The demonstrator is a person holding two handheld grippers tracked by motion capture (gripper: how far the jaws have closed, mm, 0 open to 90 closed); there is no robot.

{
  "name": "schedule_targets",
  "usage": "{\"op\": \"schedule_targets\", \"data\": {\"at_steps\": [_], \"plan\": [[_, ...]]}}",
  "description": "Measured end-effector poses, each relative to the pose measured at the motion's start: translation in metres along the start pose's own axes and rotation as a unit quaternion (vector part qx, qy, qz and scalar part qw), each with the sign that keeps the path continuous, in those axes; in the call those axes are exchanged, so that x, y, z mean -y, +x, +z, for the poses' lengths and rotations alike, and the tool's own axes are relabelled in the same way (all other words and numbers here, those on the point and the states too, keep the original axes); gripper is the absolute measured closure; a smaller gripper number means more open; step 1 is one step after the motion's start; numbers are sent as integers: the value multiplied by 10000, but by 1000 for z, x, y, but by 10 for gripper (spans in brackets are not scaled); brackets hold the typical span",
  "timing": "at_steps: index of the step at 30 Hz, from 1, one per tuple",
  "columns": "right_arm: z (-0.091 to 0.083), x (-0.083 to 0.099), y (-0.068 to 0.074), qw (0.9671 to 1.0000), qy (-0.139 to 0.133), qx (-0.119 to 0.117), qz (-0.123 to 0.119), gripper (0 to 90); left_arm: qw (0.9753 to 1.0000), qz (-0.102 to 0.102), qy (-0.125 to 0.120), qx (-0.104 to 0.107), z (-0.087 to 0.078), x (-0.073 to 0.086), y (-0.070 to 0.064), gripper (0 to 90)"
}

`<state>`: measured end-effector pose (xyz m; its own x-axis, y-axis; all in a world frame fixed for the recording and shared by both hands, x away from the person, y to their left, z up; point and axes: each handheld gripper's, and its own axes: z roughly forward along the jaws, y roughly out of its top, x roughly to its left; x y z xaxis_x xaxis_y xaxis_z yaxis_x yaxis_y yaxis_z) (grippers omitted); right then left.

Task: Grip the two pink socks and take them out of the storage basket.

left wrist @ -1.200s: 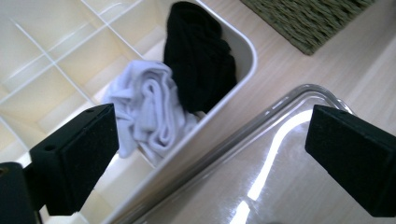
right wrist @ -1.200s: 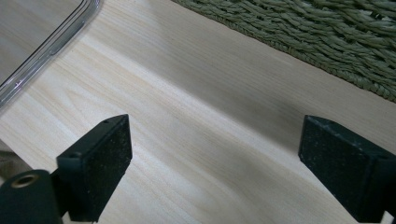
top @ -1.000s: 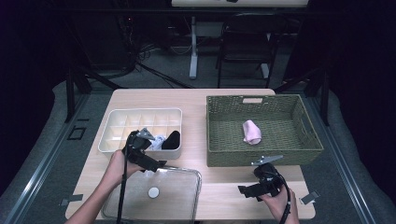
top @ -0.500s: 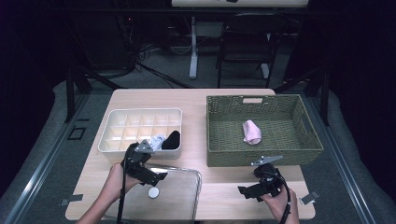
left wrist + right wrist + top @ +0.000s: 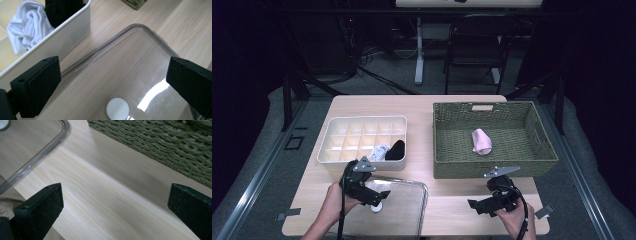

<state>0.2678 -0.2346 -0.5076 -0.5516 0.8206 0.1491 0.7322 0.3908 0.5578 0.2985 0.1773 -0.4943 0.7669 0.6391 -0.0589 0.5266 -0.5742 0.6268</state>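
The high view is looking forward and down from above the person's side onto the whole light wooden table (image 5: 422,107). The left gripper view is sitting close over the clear rectangular plastic lid (image 5: 130,72), facing the white compartmented plastic tray (image 5: 72,35). The right gripper view is hovering low over bare tabletop, facing the green woven wicker basket (image 5: 160,142). Both gripper views are sharing that lid's rim.

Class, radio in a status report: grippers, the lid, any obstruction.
Left gripper open above clear lid, near its white knob. Right gripper open, empty, over table. Nothing blocking.
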Motion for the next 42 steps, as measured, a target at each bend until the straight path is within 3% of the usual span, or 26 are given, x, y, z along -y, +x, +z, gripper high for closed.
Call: {"op": "schedule_targets", "data": {"at_steps": [10, 14, 18, 24, 34, 42], "plan": [[-23, -5, 8, 9999, -134, -59, -88, 0, 10000, 30, 22, -4, 5, 3, -2, 0], [-37, -11, 7, 9994, -312, -107, -68, 0, 10000, 19, 69, -34, 10, 6, -4, 0], [-48, -20, 6, 9988, -470, -85, -111, 4, 9998, 62, 155, -64, 12, 7, -5, 0], [-56, -38, 0, 9979, -615, 2, -200, 17, 9999, 9, 93, -88, 13, 9, -4, 0], [-55, -66, -16, 9969, -762, 59, -199, 12, 9999, -5, 128, -40, 14, 11, -4, 0], [-50, -85, -29, 9974, -694, 113, -156, 6, 9999, -30, 165, 5, 15, 12, -4, 0]]}}
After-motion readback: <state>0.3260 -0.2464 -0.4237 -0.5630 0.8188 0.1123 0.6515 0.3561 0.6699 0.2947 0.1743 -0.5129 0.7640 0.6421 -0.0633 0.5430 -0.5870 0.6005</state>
